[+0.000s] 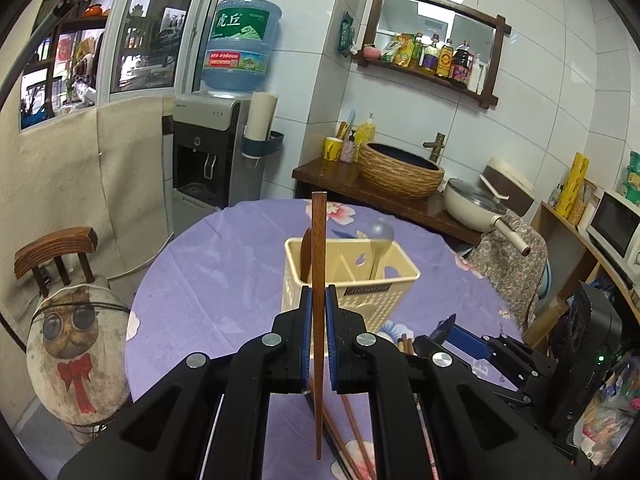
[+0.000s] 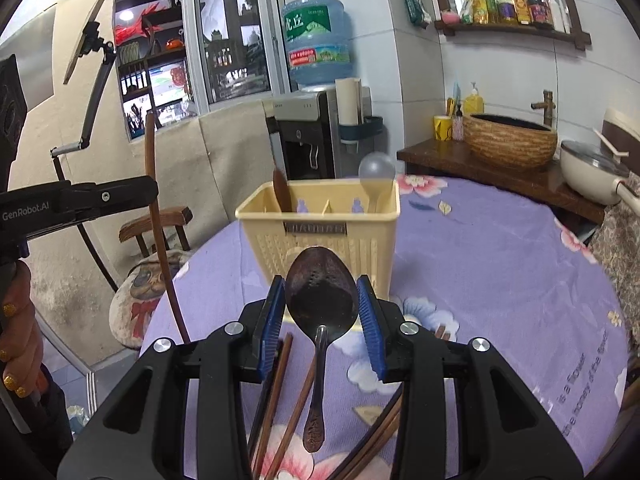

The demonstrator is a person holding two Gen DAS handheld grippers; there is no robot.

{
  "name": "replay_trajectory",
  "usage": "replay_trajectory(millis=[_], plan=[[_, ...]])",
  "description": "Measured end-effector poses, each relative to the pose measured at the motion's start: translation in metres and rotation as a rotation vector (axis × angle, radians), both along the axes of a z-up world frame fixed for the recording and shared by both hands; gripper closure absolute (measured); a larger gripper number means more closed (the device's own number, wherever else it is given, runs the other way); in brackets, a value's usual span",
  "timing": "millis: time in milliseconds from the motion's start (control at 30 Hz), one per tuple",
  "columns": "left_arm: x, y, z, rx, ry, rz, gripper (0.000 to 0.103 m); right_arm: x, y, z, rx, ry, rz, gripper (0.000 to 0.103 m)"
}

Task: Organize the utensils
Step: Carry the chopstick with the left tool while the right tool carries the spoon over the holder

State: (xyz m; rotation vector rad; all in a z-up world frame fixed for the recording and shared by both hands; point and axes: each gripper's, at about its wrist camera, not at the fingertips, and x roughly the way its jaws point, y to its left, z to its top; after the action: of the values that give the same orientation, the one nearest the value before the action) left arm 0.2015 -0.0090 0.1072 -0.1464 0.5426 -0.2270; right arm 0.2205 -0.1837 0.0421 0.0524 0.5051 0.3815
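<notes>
My left gripper (image 1: pixel 319 293) is shut on a wooden chopstick (image 1: pixel 319 240) that stands upright, in front of the cream utensil holder (image 1: pixel 360 292). A dark wooden utensil (image 1: pixel 306 250) stands in the holder's left compartment and a pale spoon (image 1: pixel 382 236) in its right one. In the right wrist view my right gripper (image 2: pixel 322 282) is shut on the bowl of a dark metal spoon (image 2: pixel 320 300), its handle pointing back toward the camera, just short of the holder (image 2: pixel 320 228). The left gripper (image 2: pixel 152 192) with its chopstick (image 2: pixel 158 232) is at the left. Several chopsticks (image 2: pixel 280 392) lie on the cloth below.
The round table has a purple floral cloth (image 2: pixel 500 280). A chair with an owl cushion (image 1: pixel 72 340) stands at the left, with a water dispenser (image 1: pixel 212 148) behind it. A counter with a woven basin (image 1: pixel 400 170) and a pan (image 1: pixel 472 200) is at the back right. A person's hand (image 2: pixel 16 320) holds the left gripper.
</notes>
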Motion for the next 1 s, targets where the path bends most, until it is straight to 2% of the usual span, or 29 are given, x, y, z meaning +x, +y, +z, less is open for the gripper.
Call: replay_trajectory(millis=[200,333,500,633,833,1000], plan=[[0.013,-0.002,0.049,-0.03,-0.09,-0.002,0.096,0.019,0.006,0.053,-0.001,-0.114,-0.003,0.066],[0.033,-0.007,0.087,-0.05,-0.162,0.032,0.096,0.042,0.004,0.101,0.043,-0.197,-0.041,0.066],[0.066,-0.009,0.106,-0.077,-0.193,0.089,0.096,0.07,0.005,0.133,0.063,-0.265,-0.089,0.066],[0.085,-0.009,0.09,-0.09,-0.185,0.14,0.096,0.09,0.007,0.117,0.058,-0.259,-0.13,0.066],[0.094,-0.009,0.05,-0.077,-0.174,0.183,0.096,0.113,0.012,0.063,0.024,-0.198,-0.165,0.066],[0.096,-0.013,0.016,-0.056,-0.119,0.164,0.096,0.112,0.019,0.031,-0.017,-0.17,-0.165,0.066]])
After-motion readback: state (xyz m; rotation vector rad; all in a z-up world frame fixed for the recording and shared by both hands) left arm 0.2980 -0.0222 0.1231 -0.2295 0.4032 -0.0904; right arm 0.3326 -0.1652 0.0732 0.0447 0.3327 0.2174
